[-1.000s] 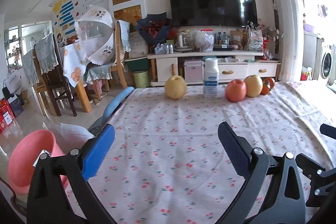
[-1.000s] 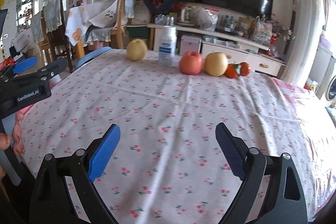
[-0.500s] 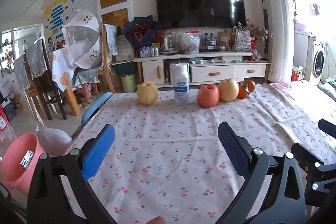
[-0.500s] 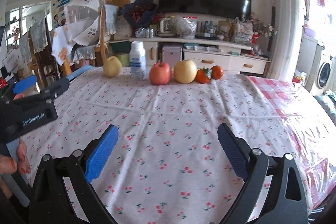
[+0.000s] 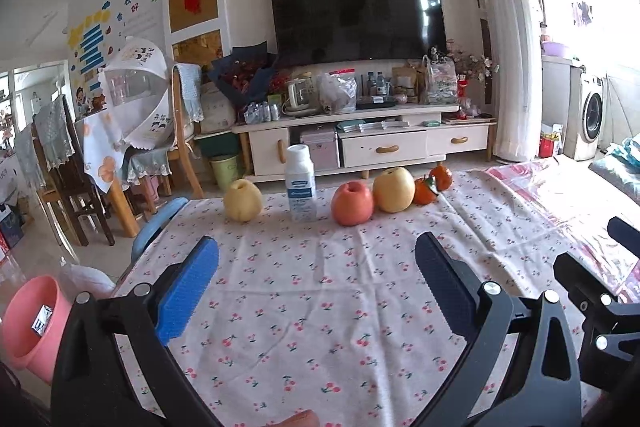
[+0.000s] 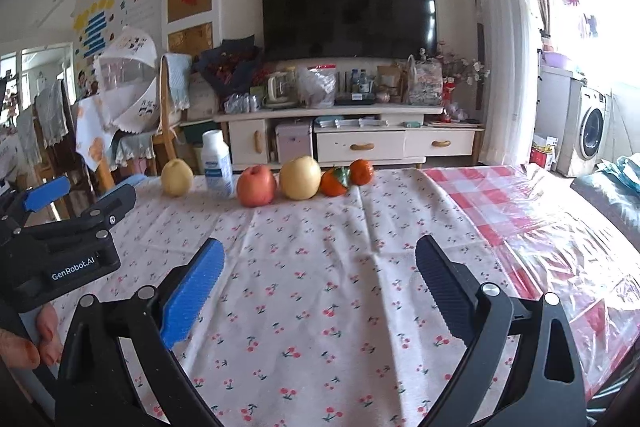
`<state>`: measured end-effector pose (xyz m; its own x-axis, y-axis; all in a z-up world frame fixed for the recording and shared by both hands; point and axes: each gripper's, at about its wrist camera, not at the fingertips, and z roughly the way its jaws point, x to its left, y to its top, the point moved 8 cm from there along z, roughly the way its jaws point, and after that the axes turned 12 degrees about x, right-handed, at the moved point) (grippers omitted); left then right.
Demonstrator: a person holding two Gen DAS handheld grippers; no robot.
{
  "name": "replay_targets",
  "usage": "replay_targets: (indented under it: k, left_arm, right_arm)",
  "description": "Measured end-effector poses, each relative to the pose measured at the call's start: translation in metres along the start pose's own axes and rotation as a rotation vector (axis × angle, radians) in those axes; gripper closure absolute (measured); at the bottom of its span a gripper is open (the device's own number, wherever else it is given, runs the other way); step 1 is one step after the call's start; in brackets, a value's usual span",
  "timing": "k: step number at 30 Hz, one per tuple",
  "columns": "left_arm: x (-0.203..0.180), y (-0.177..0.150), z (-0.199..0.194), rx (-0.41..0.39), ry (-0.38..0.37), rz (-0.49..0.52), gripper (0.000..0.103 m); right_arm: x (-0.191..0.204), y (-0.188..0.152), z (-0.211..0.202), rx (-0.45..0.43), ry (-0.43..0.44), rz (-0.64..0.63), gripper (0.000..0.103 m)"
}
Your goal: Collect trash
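1. Both wrist views have swung level since a second ago: the fruit row and bottle now sit lower and more central in each, and the TV wall fills more of the frame.
2. Left gripper (image 5: 316, 283) hangs released, jaws spread wide over the cloth with nothing between them; right gripper (image 6: 320, 279) is the same.
3. Bottle (image 5: 301, 183) stands upright at the table's (image 5: 320, 327) far edge. It is the likeliest trash here, though that is a judgement.
4. Left of the bottle is a pear (image 5: 242, 200); right of it an apple (image 5: 353, 203), another pear (image 5: 394, 189) and oranges (image 5: 432, 185).
5. Pink bin (image 5: 32, 323) sits on the floor well left of the bottle, something small showing inside.
6. If the bottle counts as trash, it is not yet in the bin; no other litter shows on the cloth.
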<state>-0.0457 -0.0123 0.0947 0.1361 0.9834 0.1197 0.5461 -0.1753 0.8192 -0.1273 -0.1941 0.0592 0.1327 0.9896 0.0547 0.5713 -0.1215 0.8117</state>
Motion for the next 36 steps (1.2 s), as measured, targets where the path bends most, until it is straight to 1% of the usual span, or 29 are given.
replay_targets:
  k: [8, 19, 29, 32, 34, 36]
  left_arm:
    - [-0.011, 0.006, -0.001, 0.0, -0.002, -0.002, 0.004]
    - [-0.015, 0.006, 0.001, 0.009, 0.007, 0.008, 0.004]
    - [-0.013, 0.003, 0.009, 0.015, 0.007, 0.009, 0.004]
    - [-0.008, -0.002, 0.019, 0.043, 0.0, -0.006, 0.004]
    - [-0.003, -0.013, 0.035, 0.095, -0.015, -0.025, 0.004]
    - [0.0, -0.026, 0.052, 0.151, -0.001, -0.025, 0.004]
  right_arm:
    - [-0.013, 0.004, -0.003, -0.023, -0.009, 0.009, 0.007]
    - [-0.007, 0.006, -0.004, -0.042, 0.007, -0.015, 0.007]
    - [-0.002, 0.003, 0.001, -0.025, 0.011, -0.023, 0.007]
    - [0.001, 0.001, 0.009, -0.004, 0.016, -0.027, 0.007]
    - [0.003, -0.001, 0.015, 0.019, 0.019, -0.026, 0.007]
    - [0.004, -0.003, 0.024, 0.049, 0.019, -0.023, 0.007]
